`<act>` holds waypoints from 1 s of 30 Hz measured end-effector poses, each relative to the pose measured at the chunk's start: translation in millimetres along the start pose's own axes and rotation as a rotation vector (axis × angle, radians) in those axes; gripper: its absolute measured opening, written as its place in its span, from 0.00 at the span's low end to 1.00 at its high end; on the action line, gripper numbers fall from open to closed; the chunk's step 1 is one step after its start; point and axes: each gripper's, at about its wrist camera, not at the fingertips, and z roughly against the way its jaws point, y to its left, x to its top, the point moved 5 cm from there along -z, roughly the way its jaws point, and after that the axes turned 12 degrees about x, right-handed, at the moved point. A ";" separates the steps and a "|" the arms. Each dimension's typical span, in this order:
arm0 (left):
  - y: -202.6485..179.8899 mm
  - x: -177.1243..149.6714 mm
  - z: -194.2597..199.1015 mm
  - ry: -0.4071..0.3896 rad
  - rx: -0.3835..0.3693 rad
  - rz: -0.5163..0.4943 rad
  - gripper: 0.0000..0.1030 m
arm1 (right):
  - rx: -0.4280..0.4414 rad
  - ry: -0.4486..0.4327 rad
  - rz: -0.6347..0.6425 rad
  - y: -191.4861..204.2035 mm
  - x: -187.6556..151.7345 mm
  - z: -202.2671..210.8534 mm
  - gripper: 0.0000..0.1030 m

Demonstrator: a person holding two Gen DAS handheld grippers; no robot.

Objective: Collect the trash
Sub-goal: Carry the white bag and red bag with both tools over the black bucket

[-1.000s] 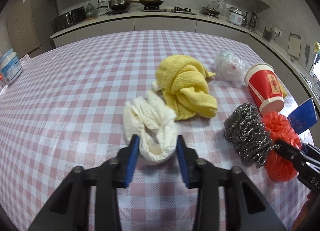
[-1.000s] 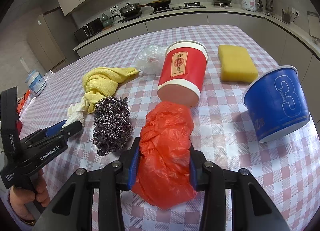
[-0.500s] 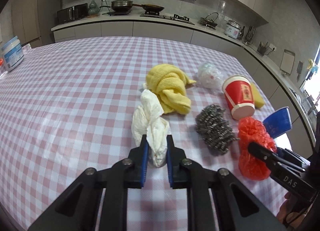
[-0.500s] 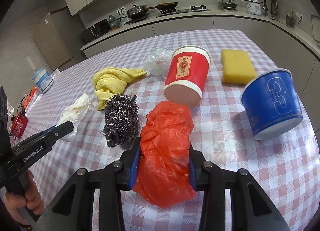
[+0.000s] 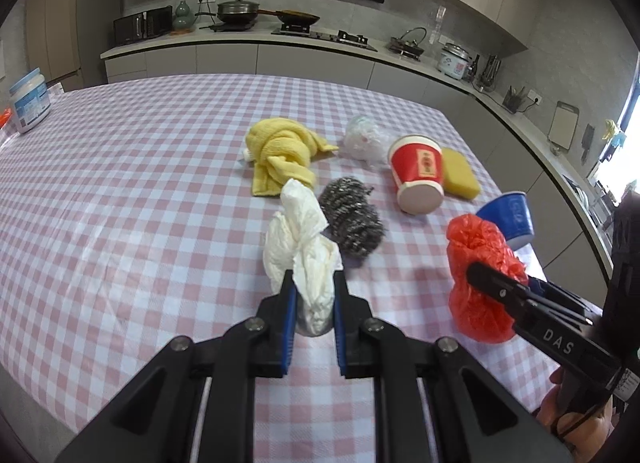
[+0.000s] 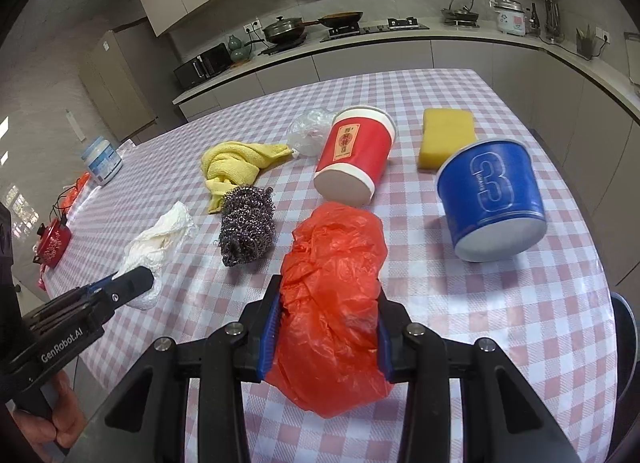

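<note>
Two pieces of trash gripped, the rest of the clutter not yet collected.

The white paper wad [image 5: 302, 259] sits pinched between the left gripper [image 5: 314, 305] jaws, squeezed narrow; the crumpled red plastic bag [image 6: 332, 283] bulges between the right gripper [image 6: 326, 327] jaws, clamped on it. Ahead of the jaws lie a steel scourer [image 6: 248, 229], yellow cloth [image 5: 280, 157], red paper cup [image 6: 354, 153], blue cup [image 6: 492, 199], clear plastic wad [image 5: 364, 137] and sponge [image 6: 444, 137]. No bin shows. The table [image 5: 120, 223] lies bare left of the left jaws; its near edge runs just under both grippers.
</note>
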 end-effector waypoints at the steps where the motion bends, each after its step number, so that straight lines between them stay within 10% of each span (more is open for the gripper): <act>1: -3.3 -1.6 3.5 -0.002 -0.002 0.000 0.17 | 0.002 -0.002 0.002 0.0 0.0 3.2 0.41; 30: -210.0 -25.9 59.9 -0.021 -0.269 -0.216 0.17 | -0.117 -0.159 -0.132 -121.4 -29.6 178.1 0.41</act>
